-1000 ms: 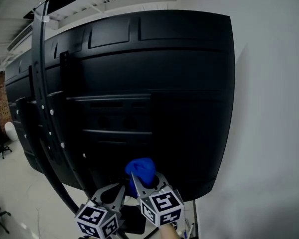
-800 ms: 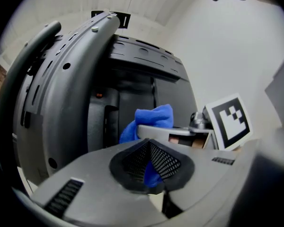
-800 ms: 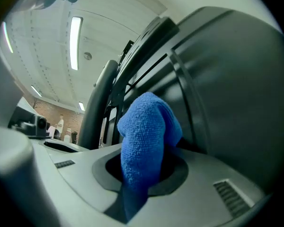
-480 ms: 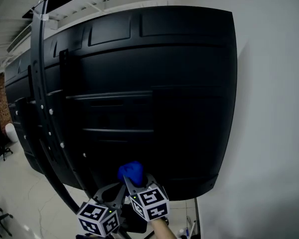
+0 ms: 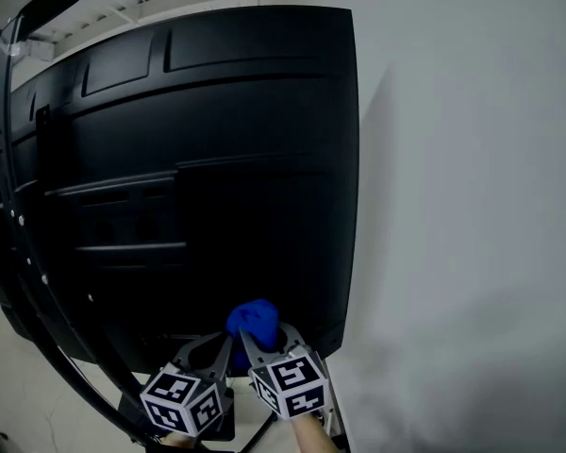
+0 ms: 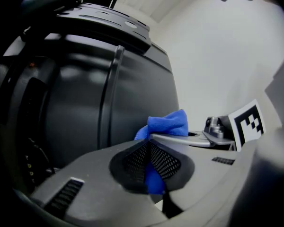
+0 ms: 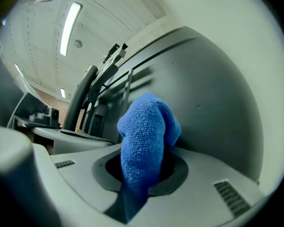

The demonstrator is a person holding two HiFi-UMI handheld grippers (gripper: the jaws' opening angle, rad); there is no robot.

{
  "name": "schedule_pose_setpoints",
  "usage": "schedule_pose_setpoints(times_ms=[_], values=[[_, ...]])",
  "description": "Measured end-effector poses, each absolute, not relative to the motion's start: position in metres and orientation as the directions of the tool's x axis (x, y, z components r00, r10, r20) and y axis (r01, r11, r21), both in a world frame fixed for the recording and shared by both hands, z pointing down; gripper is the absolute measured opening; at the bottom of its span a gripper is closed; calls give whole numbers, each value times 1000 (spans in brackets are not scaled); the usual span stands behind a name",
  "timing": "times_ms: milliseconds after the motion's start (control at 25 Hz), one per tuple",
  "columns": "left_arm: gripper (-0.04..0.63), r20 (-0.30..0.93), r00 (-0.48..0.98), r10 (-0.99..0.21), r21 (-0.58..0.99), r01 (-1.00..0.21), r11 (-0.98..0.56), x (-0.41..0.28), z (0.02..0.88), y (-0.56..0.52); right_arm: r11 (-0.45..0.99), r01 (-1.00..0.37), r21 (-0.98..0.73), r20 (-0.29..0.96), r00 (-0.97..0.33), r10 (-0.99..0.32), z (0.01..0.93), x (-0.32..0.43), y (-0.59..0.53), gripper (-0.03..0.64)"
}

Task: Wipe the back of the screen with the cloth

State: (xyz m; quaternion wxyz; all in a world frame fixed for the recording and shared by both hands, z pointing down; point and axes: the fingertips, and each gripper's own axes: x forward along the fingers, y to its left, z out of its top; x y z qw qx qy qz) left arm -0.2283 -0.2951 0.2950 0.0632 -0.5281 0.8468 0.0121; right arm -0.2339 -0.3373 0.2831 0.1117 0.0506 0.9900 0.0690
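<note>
The screen's black moulded back (image 5: 217, 159) fills the head view's left and middle. A bunched blue cloth (image 5: 255, 319) touches its bottom edge, near the lower right corner. My right gripper (image 5: 256, 334) is shut on the cloth (image 7: 144, 136), which sticks out past the jaws against the dark panel (image 7: 203, 89), a tail hanging through the gap. My left gripper (image 5: 224, 343) sits just left of it, tips together and nothing gripped (image 6: 149, 143). From there the cloth (image 6: 168, 123) shows beyond the tips, in front of the screen back (image 6: 85, 103).
A black curved stand arm (image 5: 19, 253) runs down the screen's left side. A plain white wall (image 5: 472, 206) stands right of the screen. Pale floor (image 5: 38, 423) shows at the lower left, and the stand's legs (image 5: 264, 432) drop below the grippers.
The head view has swung right, so the screen sits further left in frame. The cloth and both grippers are now closer to the screen's lower right corner, still at its bottom edge.
</note>
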Motion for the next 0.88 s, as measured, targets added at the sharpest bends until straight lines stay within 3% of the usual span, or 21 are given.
schedule_pose_setpoints(times_ms=[480, 880], values=[[8, -105, -359, -928, -42, -930, 364, -202, 298, -350, 988, -141, 66, -247, -961, -121, 282, -171, -454, 52], [8, -61, -368, -928, -21, -929, 370, -207, 307, -331, 993, -116, 38, -283, -954, -101, 281, -164, -443, 55]])
